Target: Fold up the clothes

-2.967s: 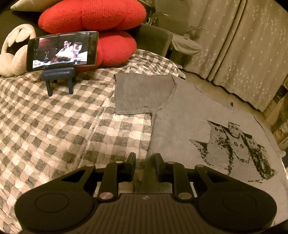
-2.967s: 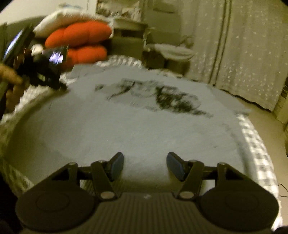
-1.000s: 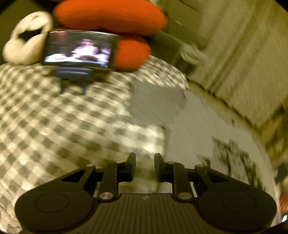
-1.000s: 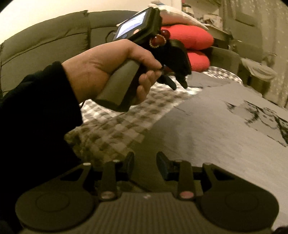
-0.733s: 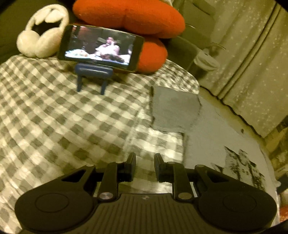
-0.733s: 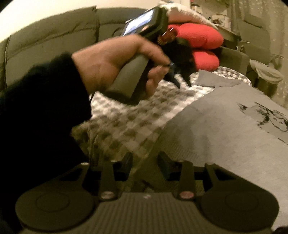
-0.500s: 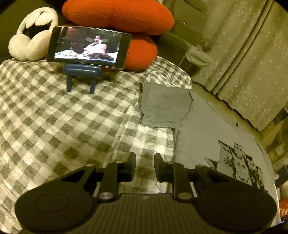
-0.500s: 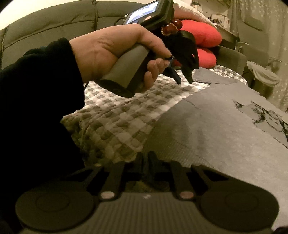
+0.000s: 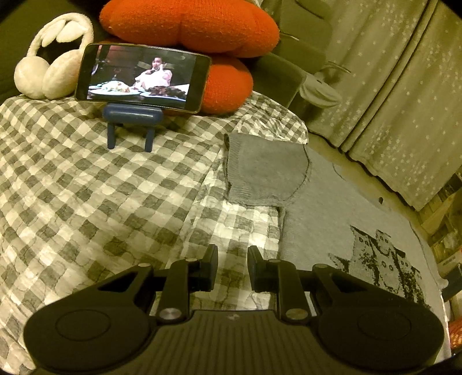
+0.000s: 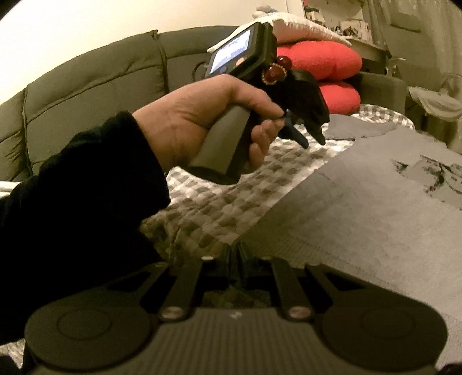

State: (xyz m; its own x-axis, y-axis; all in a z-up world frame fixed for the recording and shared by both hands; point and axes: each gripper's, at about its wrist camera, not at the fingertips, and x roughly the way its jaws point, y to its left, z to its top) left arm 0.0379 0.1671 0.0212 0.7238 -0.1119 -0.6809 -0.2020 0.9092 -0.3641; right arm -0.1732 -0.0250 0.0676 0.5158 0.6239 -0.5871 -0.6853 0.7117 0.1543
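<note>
Garment: a grey knit short-sleeved top with a black cat print (image 9: 332, 219) lies spread flat on the grey-and-white checked bedspread (image 9: 101, 196), one sleeve sticking out toward the pillows.
Right gripper (image 10: 235, 259): jaws pinched tight together right at the near corner of the top's hem. I think there's fabric between them, but the tips sit so low in the right wrist view that I can't swear to it.
Left gripper (image 9: 229, 266): jaws parted with nothing between them, hovering over the checked bedspread just beside the top's side edge. In the right wrist view you can see a hand in a black sleeve (image 10: 202, 121) holding it up off the bed.
Step in hand: looks like getting both hem corners pinched before the fold.
Doing it well: bring the left one down onto the hem edge, not the bedspread, and bite only the knit. Those checks bunch easily. Then lift both corners level so the print side doesn't skew.
Clutter: a phone on a blue stand (image 9: 144, 79) and the orange-red cushions (image 9: 190, 26) sit well apart from the top, so no worries there.
Can't see: the far sleeve and neckline are cut off at the frame edge, and the hem under the right gripper is hidden by its own body.
</note>
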